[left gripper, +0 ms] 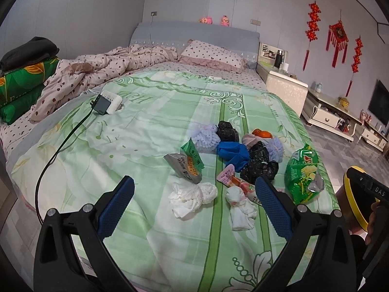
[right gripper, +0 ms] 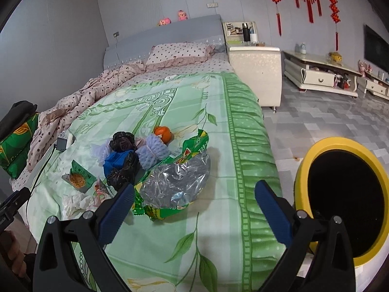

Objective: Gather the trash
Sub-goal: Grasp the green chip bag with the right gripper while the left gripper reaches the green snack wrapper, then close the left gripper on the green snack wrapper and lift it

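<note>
Trash lies on the green bedspread (left gripper: 150,131): two crumpled white tissues (left gripper: 193,198) (left gripper: 239,208), a green snack packet (left gripper: 192,160), a pink wrapper (left gripper: 229,178), black bags (left gripper: 259,168), a blue bag (left gripper: 232,154), purple foam nets (left gripper: 205,135), an orange peel (left gripper: 261,133) and an open green chip bag (left gripper: 304,172) (right gripper: 175,177). My left gripper (left gripper: 194,189) is open and empty, above the tissues. My right gripper (right gripper: 194,194) is open and empty, just in front of the chip bag. A yellow-rimmed bin (right gripper: 345,197) stands on the floor to the right of the bed.
A charger block with a black cable (left gripper: 107,102) lies on the bed's left. A rumpled dotted quilt (left gripper: 97,70) and pillow (left gripper: 211,56) lie at the head. A white nightstand (right gripper: 255,70) and low cabinet (right gripper: 321,73) stand along the wall, past grey tiled floor (right gripper: 316,121).
</note>
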Motion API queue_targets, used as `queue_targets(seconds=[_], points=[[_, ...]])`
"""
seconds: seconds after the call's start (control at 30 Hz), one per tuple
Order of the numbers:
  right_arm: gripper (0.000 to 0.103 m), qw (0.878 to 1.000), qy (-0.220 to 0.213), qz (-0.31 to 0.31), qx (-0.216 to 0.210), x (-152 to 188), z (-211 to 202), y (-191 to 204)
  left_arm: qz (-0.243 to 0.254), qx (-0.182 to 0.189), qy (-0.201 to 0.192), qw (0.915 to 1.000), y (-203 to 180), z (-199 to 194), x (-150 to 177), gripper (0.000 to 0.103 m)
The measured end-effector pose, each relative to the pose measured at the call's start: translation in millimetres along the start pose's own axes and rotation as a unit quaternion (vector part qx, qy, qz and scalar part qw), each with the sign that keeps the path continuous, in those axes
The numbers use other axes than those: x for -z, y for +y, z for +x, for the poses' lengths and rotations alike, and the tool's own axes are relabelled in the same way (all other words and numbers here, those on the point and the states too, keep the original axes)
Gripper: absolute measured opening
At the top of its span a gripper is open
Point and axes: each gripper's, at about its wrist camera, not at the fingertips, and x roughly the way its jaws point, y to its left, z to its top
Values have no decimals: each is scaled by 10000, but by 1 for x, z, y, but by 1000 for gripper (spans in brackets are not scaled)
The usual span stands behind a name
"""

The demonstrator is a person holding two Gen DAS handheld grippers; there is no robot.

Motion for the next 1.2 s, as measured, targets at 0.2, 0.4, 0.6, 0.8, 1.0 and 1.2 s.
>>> queue_targets(seconds=[0.2,0.4,0.6,0.8,1.0,1.2], points=[[95,9979,592,146,-211,-16,48,1,-40,-278,134,9995,14,39,-25,96],[95,9932,1061,327,-337,-35,87,-1,86,-478,463,9977,22,95,-48,96],[95,9843,1619,552,-443,-43,129,-4,314,-606,819,9943,27,144,-52,96],[95,9787,1818,707,-645,-35,151,-3,447,-377,951,9937,23,171,-50,96],[89,9785,1849,548,-735,-32,160,5,602,-129,1061,9924,12,191,-44,89],[64,9775,1879,431,-852,-29,166,9,827,196,1309,9877,2,210,-35,33]])
